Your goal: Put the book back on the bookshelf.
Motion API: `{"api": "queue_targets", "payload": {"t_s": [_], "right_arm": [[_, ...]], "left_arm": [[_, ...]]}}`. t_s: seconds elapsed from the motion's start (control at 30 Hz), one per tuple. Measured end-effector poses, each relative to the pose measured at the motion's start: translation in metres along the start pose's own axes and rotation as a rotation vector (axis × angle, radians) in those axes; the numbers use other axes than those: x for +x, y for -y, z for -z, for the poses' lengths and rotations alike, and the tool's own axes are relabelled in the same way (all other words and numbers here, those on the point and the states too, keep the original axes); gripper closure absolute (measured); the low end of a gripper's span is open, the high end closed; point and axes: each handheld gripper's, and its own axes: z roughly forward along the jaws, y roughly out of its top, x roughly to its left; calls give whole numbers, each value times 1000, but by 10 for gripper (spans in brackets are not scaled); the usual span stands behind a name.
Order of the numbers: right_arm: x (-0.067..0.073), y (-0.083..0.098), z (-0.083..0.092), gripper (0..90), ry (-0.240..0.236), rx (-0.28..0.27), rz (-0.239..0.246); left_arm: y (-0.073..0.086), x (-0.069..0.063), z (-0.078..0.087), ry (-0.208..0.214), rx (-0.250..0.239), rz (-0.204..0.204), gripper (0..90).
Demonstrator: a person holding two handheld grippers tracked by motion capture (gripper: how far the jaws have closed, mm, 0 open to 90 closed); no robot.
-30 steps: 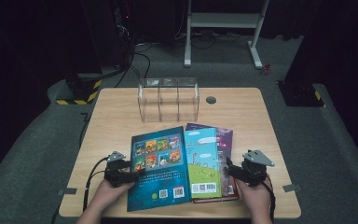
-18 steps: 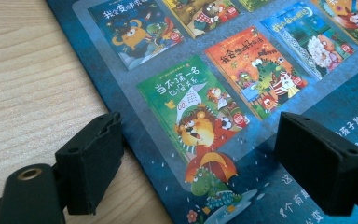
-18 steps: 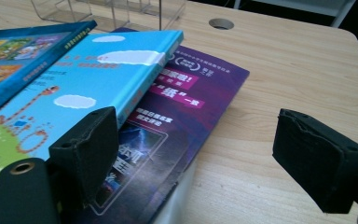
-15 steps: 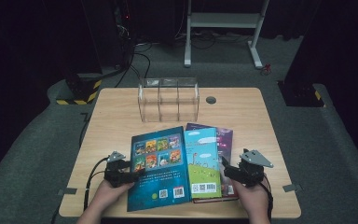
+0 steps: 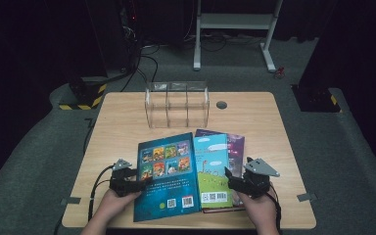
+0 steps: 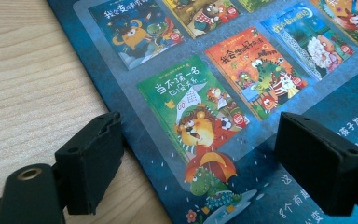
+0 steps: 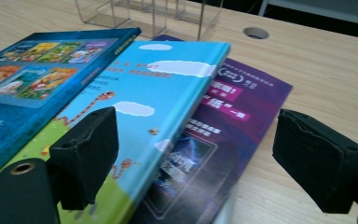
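- We find the left tongs [image 5: 144, 183] released, jaws wide apart, one over the bench [image 5: 122, 132] and one over the dark blue book [image 5: 169, 178], astride its left edge.
- We find the right tongs [image 5: 229, 177] likewise released, grasping nothing, at the right edge of the light blue book [image 5: 213, 169].
- The dark blue book overlaps the light blue one, which lies on a purple book [image 5: 236, 147]; all three lie at the bench's near side.
- A clear divided holder [image 5: 177, 104] stands behind them, a round hole [image 5: 221, 105] just to its right.
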Motion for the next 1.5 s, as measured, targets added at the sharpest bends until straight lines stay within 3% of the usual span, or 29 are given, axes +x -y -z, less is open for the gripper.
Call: {"api": "queue_targets", "payload": {"t_s": [0.37, 0.73, 1.0, 1.1, 1.33, 1.5], "right_arm": [[18, -2, -3, 144, -59, 3, 43], [23, -2, -5, 157, -78, 20, 43], [25, -3, -4, 158, -84, 25, 49], [26, -3, -5, 151, -91, 28, 59], [27, -3, -5, 144, -100, 29, 59], [27, -3, -5, 146, -102, 31, 57]], "left_arm": [[1, 0, 0, -3, -2, -2, 159], [0, -2, 1, -9, -1, 0, 163], [0, -6, 2, -28, -6, -16, 177], [0, -8, 3, -29, -2, -40, 187], [1, -27, -2, 35, -6, -72, 195], [2, -44, -4, 46, -14, -86, 194]]}}
